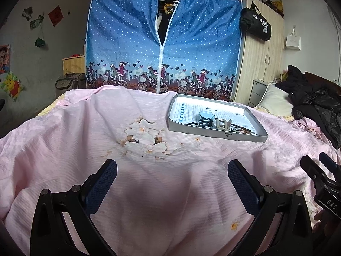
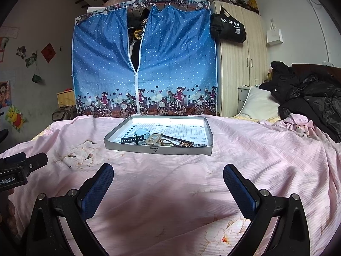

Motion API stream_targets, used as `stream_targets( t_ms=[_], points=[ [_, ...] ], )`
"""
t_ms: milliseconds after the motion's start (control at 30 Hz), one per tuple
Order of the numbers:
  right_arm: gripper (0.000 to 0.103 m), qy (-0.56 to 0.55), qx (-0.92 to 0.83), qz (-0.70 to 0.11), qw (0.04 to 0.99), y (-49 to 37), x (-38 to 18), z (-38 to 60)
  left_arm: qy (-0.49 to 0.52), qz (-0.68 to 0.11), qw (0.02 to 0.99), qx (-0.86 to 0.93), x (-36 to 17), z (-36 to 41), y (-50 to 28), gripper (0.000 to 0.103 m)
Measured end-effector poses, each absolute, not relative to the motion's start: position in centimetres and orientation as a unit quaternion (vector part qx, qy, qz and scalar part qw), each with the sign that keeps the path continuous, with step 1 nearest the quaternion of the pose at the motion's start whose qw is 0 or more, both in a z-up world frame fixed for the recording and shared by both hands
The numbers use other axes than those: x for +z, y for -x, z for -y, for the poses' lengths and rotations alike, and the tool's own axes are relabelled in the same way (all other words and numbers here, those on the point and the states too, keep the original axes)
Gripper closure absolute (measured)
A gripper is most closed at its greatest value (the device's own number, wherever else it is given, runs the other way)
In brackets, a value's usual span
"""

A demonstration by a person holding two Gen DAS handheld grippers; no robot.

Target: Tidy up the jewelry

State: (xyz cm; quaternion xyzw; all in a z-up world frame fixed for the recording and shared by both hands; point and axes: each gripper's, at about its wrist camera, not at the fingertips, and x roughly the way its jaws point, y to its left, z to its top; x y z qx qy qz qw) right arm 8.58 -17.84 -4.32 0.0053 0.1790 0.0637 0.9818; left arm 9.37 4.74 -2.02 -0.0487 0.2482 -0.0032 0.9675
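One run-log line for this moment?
left hand-held gripper open | right hand-held gripper open | tray on bed, untouched

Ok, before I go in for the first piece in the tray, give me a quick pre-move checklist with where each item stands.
1. Left gripper open and empty: ok.
2. Right gripper open and empty: ok.
3. Tray flat on the pink bedcover, ahead of both grippers: ok.
4. Path to the tray free of objects: ok.
5. Pieces separated for a clean pick: not ok; the watch, a pale clip and chains bunch at the near wall.
6. Which chains are tangled: cannot tell.
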Motion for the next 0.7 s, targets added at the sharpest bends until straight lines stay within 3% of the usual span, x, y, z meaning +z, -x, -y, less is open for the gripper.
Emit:
stream_targets(
  t_ms=[700],
  points=[
    [0.000, -0.004, 0.057, -0.194, 0.979, -9.05, -4.33, 18.39, 0.023, -0.271, 0.962, 0.029, -2.40, -4.12, -9.63, 0.001]
  ],
)
